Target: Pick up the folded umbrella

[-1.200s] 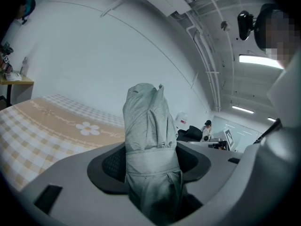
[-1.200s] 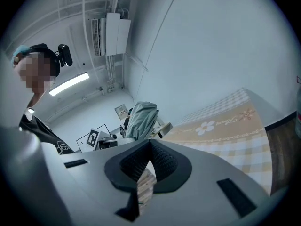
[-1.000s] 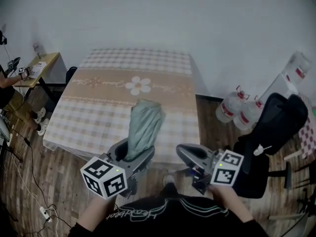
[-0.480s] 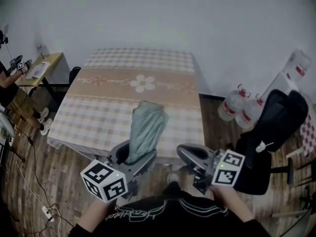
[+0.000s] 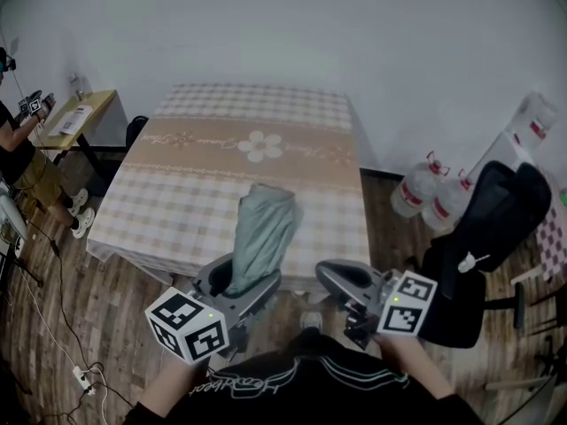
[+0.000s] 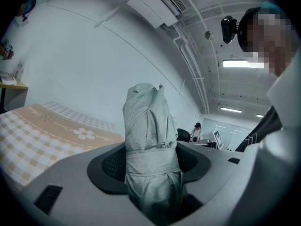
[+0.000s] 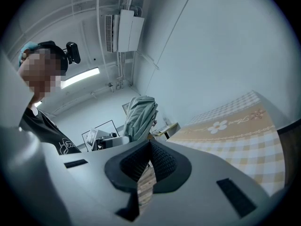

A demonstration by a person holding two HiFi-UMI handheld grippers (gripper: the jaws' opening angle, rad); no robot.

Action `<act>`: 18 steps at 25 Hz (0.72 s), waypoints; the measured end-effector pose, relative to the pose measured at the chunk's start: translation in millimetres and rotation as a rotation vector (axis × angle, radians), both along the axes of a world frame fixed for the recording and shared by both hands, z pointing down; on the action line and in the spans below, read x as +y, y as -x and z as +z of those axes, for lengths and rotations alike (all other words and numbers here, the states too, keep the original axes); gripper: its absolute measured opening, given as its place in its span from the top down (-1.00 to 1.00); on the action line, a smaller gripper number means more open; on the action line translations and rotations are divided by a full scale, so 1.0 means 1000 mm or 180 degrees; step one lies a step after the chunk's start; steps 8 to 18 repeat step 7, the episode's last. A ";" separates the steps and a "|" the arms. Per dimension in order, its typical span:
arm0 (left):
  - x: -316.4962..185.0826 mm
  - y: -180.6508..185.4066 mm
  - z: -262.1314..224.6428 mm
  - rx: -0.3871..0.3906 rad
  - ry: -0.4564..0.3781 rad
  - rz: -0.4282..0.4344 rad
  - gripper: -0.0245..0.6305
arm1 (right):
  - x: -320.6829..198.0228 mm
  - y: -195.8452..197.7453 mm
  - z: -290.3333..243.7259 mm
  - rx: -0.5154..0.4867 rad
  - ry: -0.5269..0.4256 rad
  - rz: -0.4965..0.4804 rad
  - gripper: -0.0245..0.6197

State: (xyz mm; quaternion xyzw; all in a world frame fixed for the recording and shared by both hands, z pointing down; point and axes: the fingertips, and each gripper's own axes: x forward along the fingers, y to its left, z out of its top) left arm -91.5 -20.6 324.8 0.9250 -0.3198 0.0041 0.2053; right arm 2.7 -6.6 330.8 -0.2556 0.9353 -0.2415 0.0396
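Note:
A pale grey-green folded umbrella (image 5: 262, 230) stands upright between the jaws of my left gripper (image 5: 237, 283), its top reaching over the near edge of the checked table (image 5: 204, 175). In the left gripper view the umbrella (image 6: 149, 126) fills the gap, and the left gripper (image 6: 149, 163) is shut on its lower part, just below the wrap strap. My right gripper (image 5: 344, 283) hangs beside it on the right, off the table's front edge. In the right gripper view the right gripper (image 7: 149, 149) has its pads meeting with nothing between them, and the umbrella (image 7: 141, 116) shows beyond.
The table carries a beige cloth with a flower print (image 5: 260, 146). Large water bottles (image 5: 416, 193) and a black office chair (image 5: 492, 237) stand to the right. A small wooden desk (image 5: 75, 118) and a person (image 5: 18, 153) are at the left. Cables (image 5: 80, 381) lie on the wooden floor.
Both grippers have drifted slightly back from the table together. The umbrella stays in the left gripper, and neither gripper's jaws have changed.

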 end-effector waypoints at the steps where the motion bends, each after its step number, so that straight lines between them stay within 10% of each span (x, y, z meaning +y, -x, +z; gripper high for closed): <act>1: 0.001 0.000 0.000 0.0004 -0.0005 0.0004 0.10 | 0.001 0.000 -0.001 0.0002 -0.0007 0.0006 0.89; 18: 0.005 -0.004 -0.002 0.0012 -0.0028 0.0038 0.10 | 0.005 -0.003 -0.004 -0.0002 -0.0012 0.0050 0.89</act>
